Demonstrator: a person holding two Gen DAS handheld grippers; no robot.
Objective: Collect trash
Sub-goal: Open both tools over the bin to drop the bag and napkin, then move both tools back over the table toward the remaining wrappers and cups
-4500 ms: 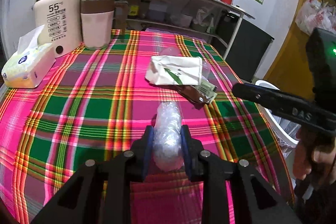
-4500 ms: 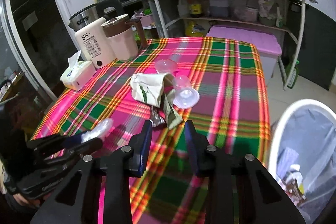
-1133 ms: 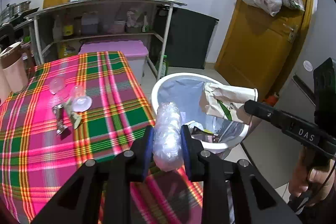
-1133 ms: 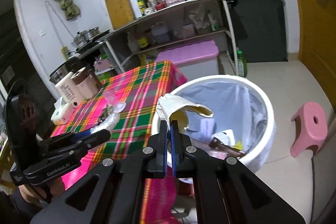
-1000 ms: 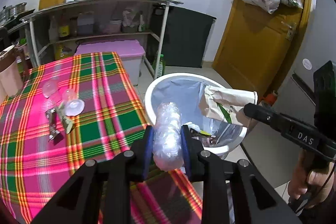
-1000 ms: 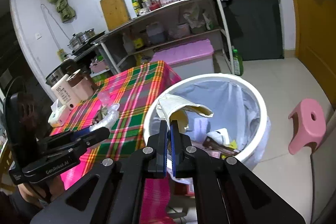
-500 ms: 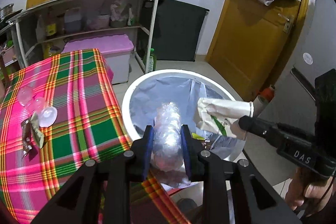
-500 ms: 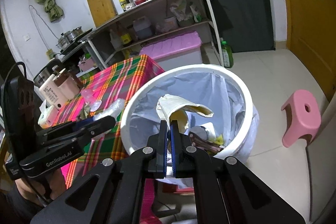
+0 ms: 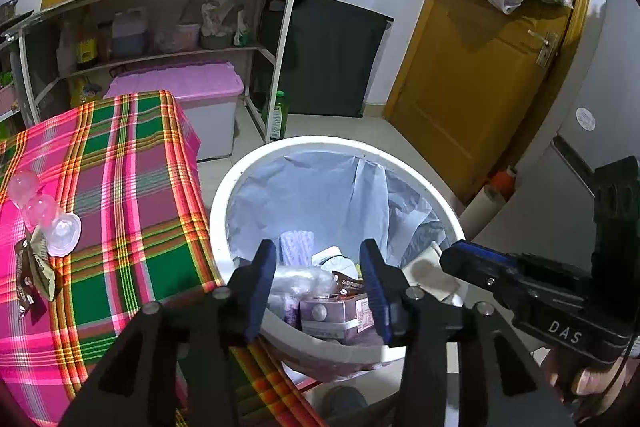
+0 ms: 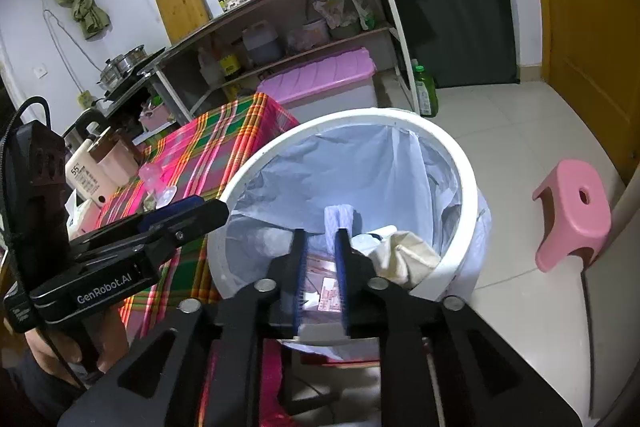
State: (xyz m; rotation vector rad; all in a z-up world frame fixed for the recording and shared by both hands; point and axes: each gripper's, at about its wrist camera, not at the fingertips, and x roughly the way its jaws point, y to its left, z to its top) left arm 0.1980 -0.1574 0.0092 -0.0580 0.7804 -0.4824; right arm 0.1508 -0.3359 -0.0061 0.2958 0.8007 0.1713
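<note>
Beside your bin (image 9: 224, 195) stands the desk (image 9: 132, 163), with cups (image 9: 44, 211) and wrappers (image 9: 36, 267) still on its cloth. In the bin lie the paper bag (image 10: 404, 255) and plastic wad (image 9: 296, 279). Above it, your left hand-held gripper (image 9: 318, 281) gapes wide, empty; your right hand-held gripper (image 10: 322, 263) is parted narrowly, holding nothing.
</note>
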